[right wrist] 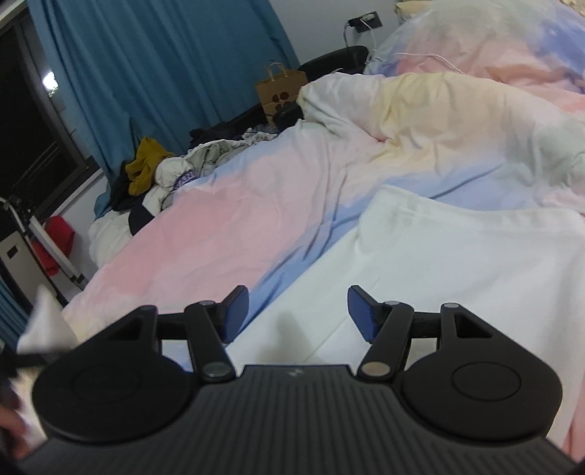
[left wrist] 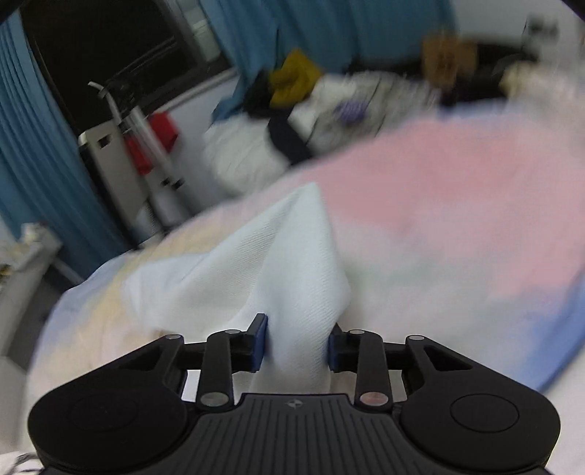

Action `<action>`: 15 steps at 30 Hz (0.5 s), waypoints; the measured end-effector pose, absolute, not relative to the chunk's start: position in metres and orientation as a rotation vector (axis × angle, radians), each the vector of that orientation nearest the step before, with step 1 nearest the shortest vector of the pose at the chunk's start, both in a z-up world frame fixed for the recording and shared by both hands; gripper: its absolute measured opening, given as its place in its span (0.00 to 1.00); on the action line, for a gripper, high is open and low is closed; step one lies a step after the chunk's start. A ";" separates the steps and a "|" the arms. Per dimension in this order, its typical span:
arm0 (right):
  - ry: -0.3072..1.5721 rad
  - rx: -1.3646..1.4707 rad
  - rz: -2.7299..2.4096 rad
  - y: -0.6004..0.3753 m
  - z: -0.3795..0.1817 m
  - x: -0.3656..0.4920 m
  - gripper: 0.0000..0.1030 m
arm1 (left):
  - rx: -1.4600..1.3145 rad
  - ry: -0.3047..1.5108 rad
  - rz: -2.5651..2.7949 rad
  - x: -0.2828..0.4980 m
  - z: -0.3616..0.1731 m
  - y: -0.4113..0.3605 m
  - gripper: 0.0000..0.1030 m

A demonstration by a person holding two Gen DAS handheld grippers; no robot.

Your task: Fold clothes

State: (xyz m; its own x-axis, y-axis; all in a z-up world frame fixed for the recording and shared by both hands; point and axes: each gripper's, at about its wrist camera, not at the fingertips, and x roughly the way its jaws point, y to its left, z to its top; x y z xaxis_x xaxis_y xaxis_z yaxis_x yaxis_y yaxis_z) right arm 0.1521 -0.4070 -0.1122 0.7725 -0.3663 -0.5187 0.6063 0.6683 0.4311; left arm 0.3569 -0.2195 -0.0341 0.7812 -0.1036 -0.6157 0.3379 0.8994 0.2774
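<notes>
left fingers are pinching a bunched fold of garment to lift it; right gripper is hovering wide, garment below its fingers.

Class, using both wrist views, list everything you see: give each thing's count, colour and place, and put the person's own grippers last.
white knit garment: one, white, spread on the bed; one part lifted, pinched in the left gripper.
pastel duvet: one, pink, blue, yellow and white, covering the bed.
pile of loose clothes: one heap, mustard, black and white, at the bed's far edge.
brown paper bag: one, brown, beyond the bed by the curtain.
blue curtain: blue, along the far wall.
red cloth: one, red, hanging on the metal stand beside the bed.
wall socket: one, dark, on the wall, with a cable.
left gripper: black, blue pads, shut on the garment.
right gripper: black, blue pads, open above the garment.
</notes>
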 end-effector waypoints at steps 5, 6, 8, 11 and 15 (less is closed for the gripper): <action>0.411 0.618 -0.554 -0.400 -0.111 0.154 0.62 | 0.107 0.508 -0.436 0.352 0.015 -0.159 0.32; 0.412 0.617 -0.552 -0.399 -0.111 0.155 0.62 | 0.054 0.489 -0.460 0.353 0.021 -0.147 0.32; 0.417 0.617 -0.545 -0.398 -0.112 0.157 0.62 | -0.052 0.451 -0.509 0.356 0.031 -0.121 0.33; 0.420 0.614 -0.527 -0.394 -0.112 0.159 0.62 | -0.114 0.471 -0.470 0.371 0.013 -0.092 0.33; 0.424 0.628 -0.477 -0.391 -0.115 0.164 0.62 | -0.034 0.586 -0.322 0.397 -0.042 -0.073 0.34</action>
